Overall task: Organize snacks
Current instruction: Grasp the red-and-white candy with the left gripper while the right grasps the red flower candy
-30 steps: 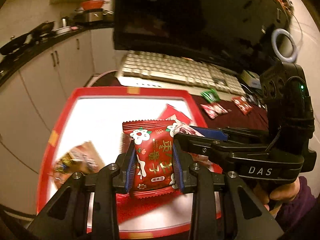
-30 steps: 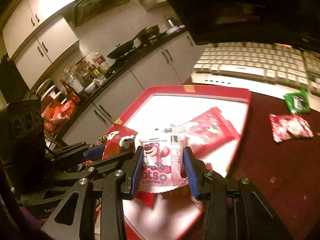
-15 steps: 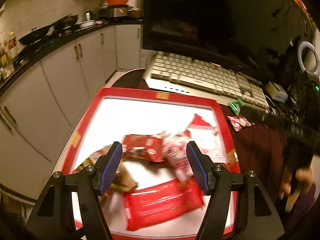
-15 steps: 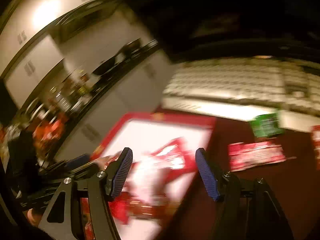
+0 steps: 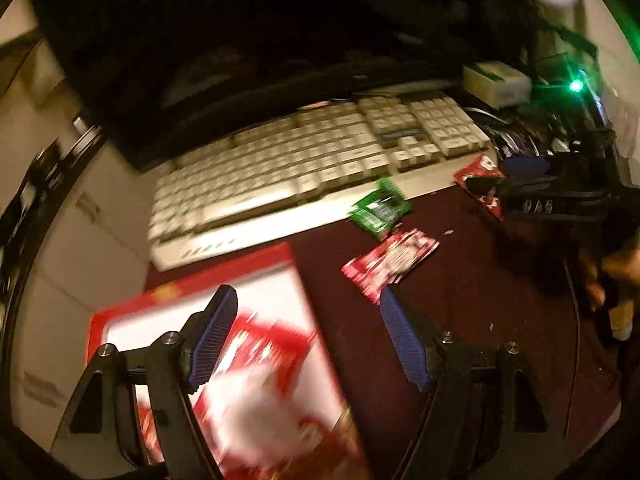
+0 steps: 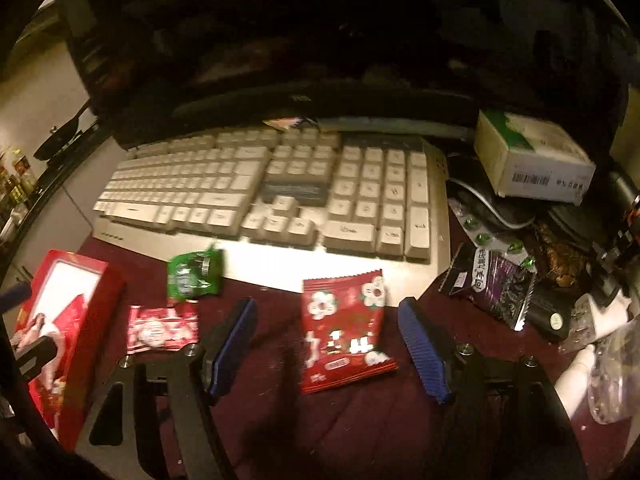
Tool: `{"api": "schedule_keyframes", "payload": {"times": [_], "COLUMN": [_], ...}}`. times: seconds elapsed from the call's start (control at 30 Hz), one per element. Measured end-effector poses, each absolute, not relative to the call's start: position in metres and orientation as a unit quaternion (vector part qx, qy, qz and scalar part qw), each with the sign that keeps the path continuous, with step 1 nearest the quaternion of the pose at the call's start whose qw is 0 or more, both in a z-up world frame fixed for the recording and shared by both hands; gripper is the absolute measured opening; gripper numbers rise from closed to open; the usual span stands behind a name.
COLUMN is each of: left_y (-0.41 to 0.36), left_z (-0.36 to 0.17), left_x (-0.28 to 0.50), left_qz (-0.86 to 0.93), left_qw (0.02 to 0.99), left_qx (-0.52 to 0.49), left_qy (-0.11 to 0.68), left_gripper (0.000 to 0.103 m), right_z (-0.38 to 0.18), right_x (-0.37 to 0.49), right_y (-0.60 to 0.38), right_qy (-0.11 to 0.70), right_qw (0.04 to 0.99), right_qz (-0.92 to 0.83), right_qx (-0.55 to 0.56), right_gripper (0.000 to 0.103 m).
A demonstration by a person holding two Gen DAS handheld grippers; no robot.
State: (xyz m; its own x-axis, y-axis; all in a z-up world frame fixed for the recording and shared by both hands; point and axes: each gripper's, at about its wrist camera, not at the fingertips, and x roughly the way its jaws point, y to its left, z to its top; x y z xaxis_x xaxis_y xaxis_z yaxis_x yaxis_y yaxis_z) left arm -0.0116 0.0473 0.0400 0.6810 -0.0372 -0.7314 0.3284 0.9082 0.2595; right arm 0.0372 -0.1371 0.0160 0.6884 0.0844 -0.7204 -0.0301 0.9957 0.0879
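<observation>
My left gripper (image 5: 308, 340) hangs over the right edge of the red tray (image 5: 296, 280), its jaws opening with nothing held between them. Blurred red and white snack packets (image 5: 256, 392) lie in the tray. My right gripper (image 6: 328, 350) is over the dark red tablecloth, jaws also opening. A red packet with white flowers (image 6: 344, 332) lies flat in the gap, and the pads do not touch it. A green packet (image 6: 194, 274) and a pink-and-red packet (image 6: 162, 326) lie to its left, next to the tray (image 6: 80, 332).
A white keyboard (image 6: 272, 196) runs across behind the packets, under a dark monitor. At the right are a white box (image 6: 532, 160), a dark purple packet (image 6: 496, 284), cables and clutter. A hand (image 5: 616, 268) shows at the right in the left wrist view.
Both grippers let go of their packets over the tray and opened wide. Both then swung right, away from the tray, to the tablecloth with the loose packets.
</observation>
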Motion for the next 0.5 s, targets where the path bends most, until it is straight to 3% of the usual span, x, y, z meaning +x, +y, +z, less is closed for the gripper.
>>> {"api": "schedule_keyframes", "payload": {"times": [0.17,0.2,0.23,0.27,0.5], "left_y": [0.012,0.007,0.002,-0.002,-0.016], "left_z": [0.021,0.017,0.015,0.013,-0.004], "left_x": [0.015,0.02,0.024,0.026,0.039], "left_qz": [-0.153,-0.154,-0.154,-0.159,-0.193], "left_qw": [0.865,0.859,0.855,0.853,0.828], "left_qx": [0.232,0.243,0.253,0.258,0.28], "left_qy": [0.419,0.423,0.425,0.426,0.445], "left_gripper": [0.074,0.074,0.074,0.074,0.075], "right_z": [-0.001,-0.002,-0.003,-0.002,0.003], "right_x": [0.038,0.036,0.038,0.038,0.036], "right_y": [-0.134,-0.132,-0.132,-0.132,-0.143], "right_qy": [0.407,0.408,0.405,0.403,0.4], "right_qw": [0.912,0.912,0.913,0.914,0.914], "right_qz": [0.05,0.049,0.041,0.035,0.057], "right_qx": [0.01,0.005,-0.001,-0.007,0.041], "right_gripper": [0.073,0.069,0.053,0.046,0.035]}}
